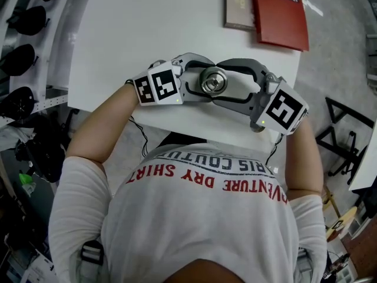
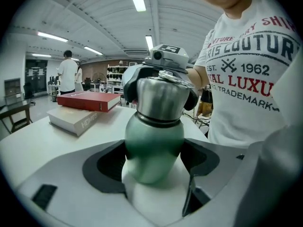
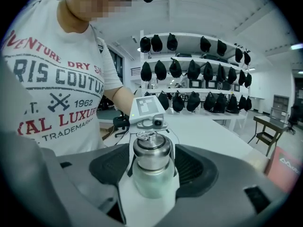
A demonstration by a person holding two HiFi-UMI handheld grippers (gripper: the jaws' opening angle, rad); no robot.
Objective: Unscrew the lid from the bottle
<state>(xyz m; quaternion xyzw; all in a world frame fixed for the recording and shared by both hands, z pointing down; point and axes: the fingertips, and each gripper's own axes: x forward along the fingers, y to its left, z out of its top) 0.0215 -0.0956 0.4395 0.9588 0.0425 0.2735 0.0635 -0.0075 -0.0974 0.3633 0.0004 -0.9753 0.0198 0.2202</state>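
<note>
Closest in the head view is the person's white printed shirt [image 1: 200, 217], with both forearms reaching forward to the grippers. Under the grippers lies a white table [image 1: 147, 34], and they work close to its near edge. Well beyond them, out past the right gripper's side, a red book [image 1: 281, 13] lies against a pale book [image 1: 238, 5] at the far edge.

The left gripper [image 2: 154, 157] comes in from one side and is clenched on the bottle [image 2: 154, 131], its dark pads pressed to the green body. The right gripper [image 3: 152, 164] faces it from the other side, tips nearly meeting the left one's. Its jaws stand released, with the steel lid [image 3: 151, 151] between the pads and a thin gap on each side. The bottle stands upright on the table between the two, its lid on.
</note>
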